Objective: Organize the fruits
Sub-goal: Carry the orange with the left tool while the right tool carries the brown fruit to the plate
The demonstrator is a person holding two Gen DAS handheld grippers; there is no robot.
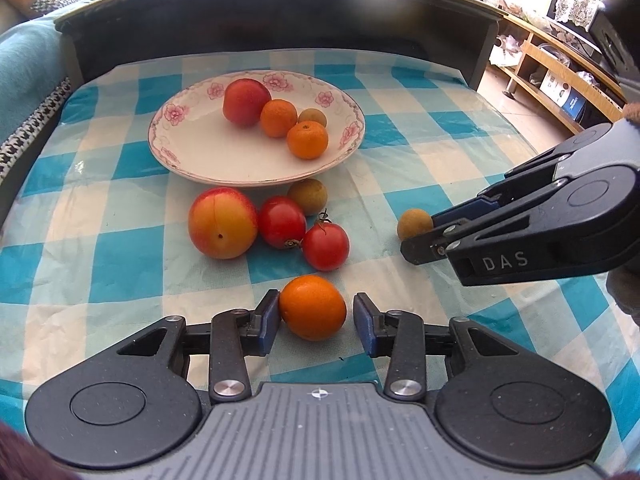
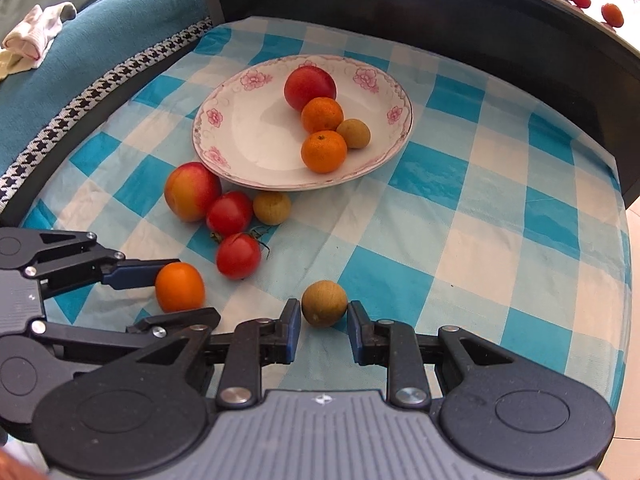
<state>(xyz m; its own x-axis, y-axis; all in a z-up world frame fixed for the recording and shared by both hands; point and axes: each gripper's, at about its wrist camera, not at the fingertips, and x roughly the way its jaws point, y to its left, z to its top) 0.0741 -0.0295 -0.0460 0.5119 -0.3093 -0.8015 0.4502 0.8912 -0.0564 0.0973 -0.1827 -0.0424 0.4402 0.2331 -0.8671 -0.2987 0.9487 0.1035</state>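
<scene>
In the left wrist view, the left claw (image 1: 316, 316) is loose around an orange (image 1: 312, 306): one pad touches it, the other stands just off. Past the claw sits the plate (image 1: 192, 148) with fruit. In the right wrist view, the right claw (image 2: 324, 322) is squeezed on a small brown fruit (image 2: 324, 303) on the bench (image 2: 460, 248).
</scene>
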